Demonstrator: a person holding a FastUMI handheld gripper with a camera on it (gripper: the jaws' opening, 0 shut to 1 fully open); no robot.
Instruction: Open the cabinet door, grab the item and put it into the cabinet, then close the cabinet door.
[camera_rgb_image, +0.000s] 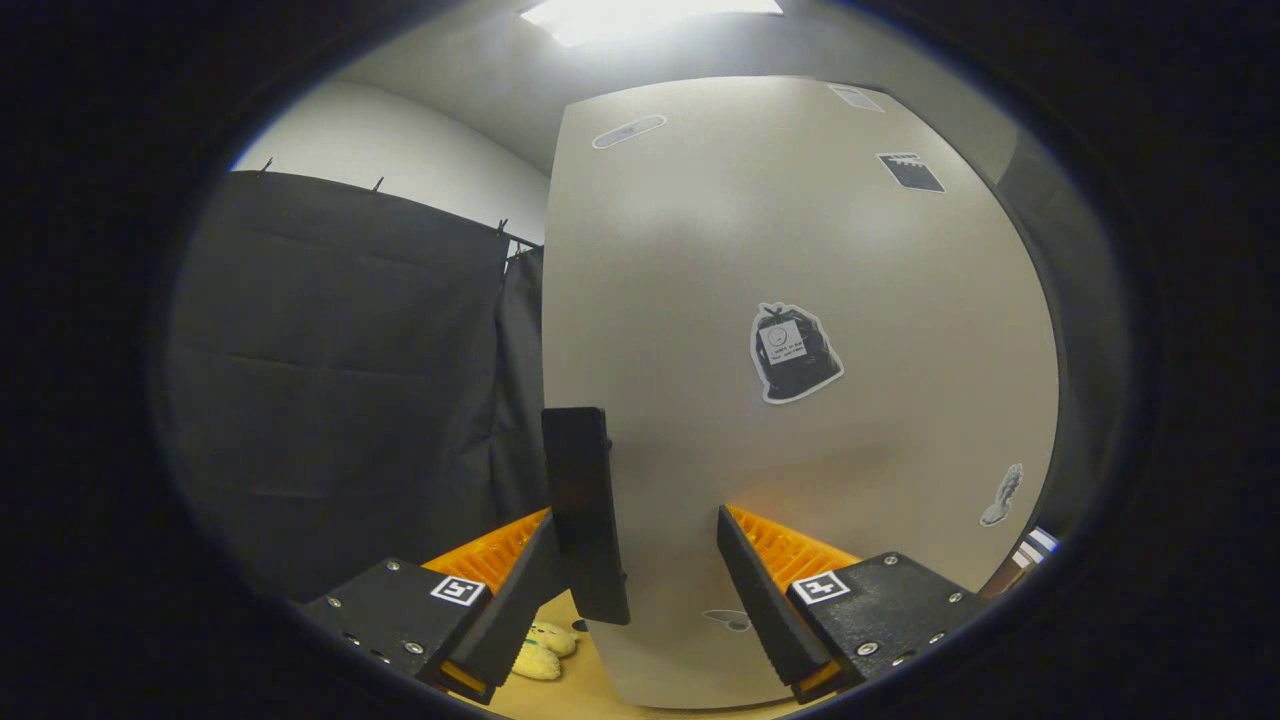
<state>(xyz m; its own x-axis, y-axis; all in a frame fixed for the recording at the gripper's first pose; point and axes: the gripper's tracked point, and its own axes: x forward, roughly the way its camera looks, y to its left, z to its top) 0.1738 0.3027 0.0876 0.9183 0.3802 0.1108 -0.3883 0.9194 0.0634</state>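
A pale cabinet door (800, 250) with several stickers on it stands close ahead of my gripper (636, 515). A dark upright handle (585, 510) is mounted at the door's left edge. It lies between the fingers, right against the left finger (530, 580), with a wide gap to the right finger (760, 590). The gripper is open and neither pad presses on the handle. Low down, behind the left finger, a yellow plush toy (540, 652) lies on the wooden tabletop (570, 690).
The black cloth wall (350, 380) hangs to the left of the door. A dark strip (1085, 300) runs along the door's right side. A striped object (1035, 545) peeks out at the door's lower right corner.
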